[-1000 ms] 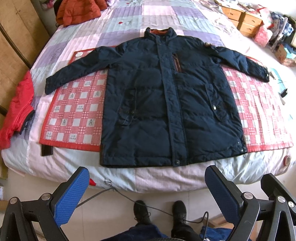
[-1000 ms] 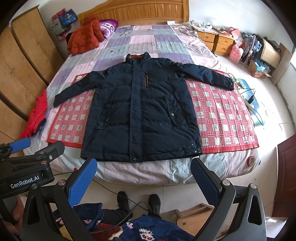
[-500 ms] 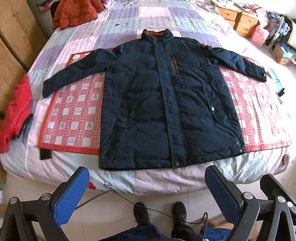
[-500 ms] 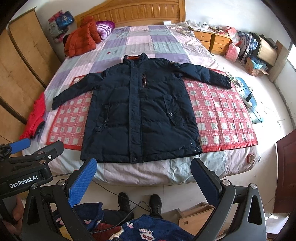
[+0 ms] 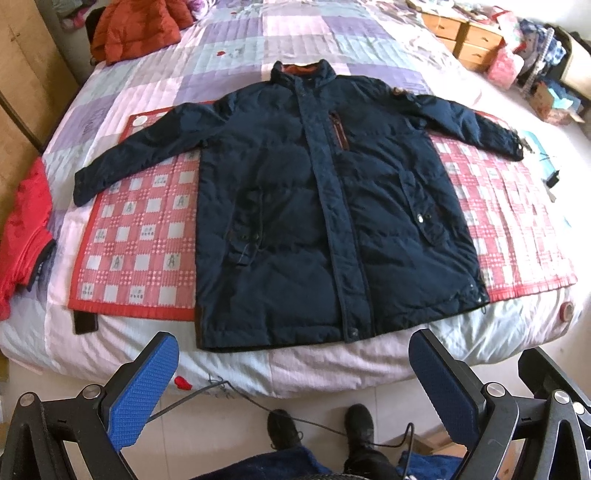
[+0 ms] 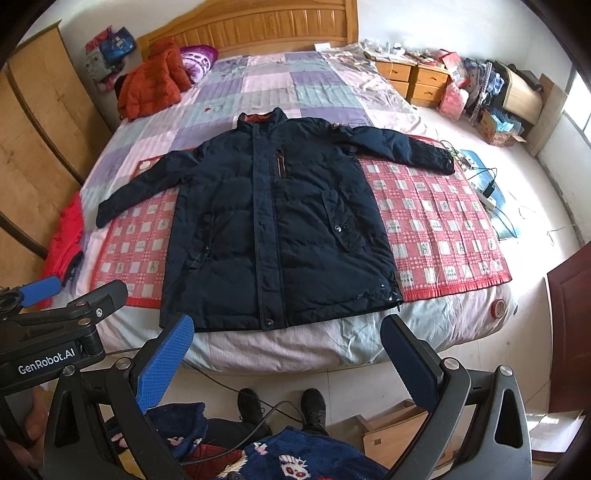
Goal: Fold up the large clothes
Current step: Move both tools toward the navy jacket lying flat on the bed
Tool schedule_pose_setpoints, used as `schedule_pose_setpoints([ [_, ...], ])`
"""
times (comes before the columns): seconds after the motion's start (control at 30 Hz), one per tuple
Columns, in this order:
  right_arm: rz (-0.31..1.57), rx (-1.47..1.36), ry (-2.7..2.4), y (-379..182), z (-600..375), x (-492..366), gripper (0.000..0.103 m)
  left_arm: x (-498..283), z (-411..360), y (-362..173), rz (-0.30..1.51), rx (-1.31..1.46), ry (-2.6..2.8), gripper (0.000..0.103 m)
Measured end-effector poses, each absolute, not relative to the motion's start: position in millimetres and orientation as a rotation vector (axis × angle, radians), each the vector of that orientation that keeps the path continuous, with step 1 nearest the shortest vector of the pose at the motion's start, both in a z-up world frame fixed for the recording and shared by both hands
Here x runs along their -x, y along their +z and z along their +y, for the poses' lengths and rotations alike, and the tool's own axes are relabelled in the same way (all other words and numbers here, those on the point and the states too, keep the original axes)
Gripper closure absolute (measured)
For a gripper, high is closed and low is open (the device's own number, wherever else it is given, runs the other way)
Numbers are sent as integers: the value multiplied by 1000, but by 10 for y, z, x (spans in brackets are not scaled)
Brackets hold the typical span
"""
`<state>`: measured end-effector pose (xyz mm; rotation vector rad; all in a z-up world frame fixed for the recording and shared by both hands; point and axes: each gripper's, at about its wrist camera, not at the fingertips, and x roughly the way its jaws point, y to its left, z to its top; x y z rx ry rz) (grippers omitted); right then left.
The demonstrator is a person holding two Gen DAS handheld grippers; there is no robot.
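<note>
Navy padded coat (image 5: 317,206) lies face up and zipped on the bed (image 5: 332,362), spread flat with both sleeves stretched out sideways, collar toward the headboard (image 6: 258,27) and hem near the foot edge. Under it sits a red checked mat (image 5: 140,236), over a pastel patchwork quilt (image 6: 280,92). Left tongs (image 5: 291,387) gape wide and carry nothing, held above the floor short of the bed. Right tongs (image 6: 288,358) are likewise spread wide and empty, apart from the coat. An orange jacket (image 6: 151,83) is heaped by the pillow end. Black shoes (image 6: 314,406) show on the floor below.
</note>
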<state>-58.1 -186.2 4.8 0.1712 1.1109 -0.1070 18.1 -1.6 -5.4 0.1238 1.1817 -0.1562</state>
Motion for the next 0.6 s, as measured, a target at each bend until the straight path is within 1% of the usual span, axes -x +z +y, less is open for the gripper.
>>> schedule_pose_setpoints([
  [0.6, 1099, -183, -205, 86, -1490, 406, 0, -490, 304, -54, 1158, -156, -255, 1],
])
